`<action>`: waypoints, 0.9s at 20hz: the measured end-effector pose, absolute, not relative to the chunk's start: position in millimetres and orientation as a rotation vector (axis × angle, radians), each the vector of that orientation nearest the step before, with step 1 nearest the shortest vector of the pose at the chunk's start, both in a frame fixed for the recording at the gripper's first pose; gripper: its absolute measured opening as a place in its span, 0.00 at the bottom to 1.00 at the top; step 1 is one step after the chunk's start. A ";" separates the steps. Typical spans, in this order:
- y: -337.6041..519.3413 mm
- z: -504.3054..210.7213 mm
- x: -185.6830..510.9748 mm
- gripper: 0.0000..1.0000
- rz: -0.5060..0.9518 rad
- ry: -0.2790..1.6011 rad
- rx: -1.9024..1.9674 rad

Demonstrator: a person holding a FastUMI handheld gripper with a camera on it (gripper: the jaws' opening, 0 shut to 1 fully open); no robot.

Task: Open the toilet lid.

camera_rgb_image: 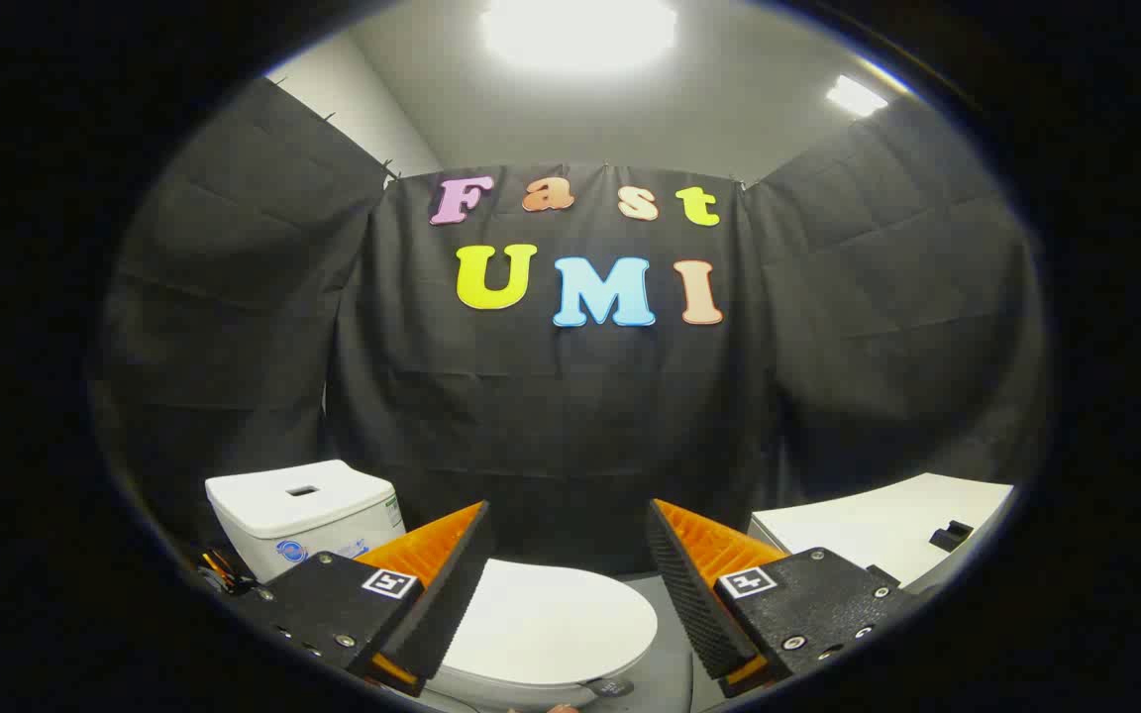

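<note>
Hand-held gripper (567,555) spread wide above closed toilet lid (551,624)

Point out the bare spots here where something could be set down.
Free: the closed toilet lid below the open claw, the tank top around its slot, and the white counter beside its small black object.

The gripper (568,584) fingers, spread wide with nothing between them, are covering both sides of the toilet lid (546,624). The tank (303,515) is losing its lower part behind the left finger. The white table (878,525) is running off past the right finger.
</note>
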State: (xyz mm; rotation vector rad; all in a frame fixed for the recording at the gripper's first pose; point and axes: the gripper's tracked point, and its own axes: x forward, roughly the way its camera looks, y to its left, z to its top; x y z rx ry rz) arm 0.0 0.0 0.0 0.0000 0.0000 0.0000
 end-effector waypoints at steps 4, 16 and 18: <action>-3.4 7.0 -2.0 0.95 -0.007 -0.017 -0.016; -30.1 25.8 -16.4 0.94 -0.075 -0.098 0.053; -34.4 21.9 -16.5 0.95 -0.091 -0.093 0.069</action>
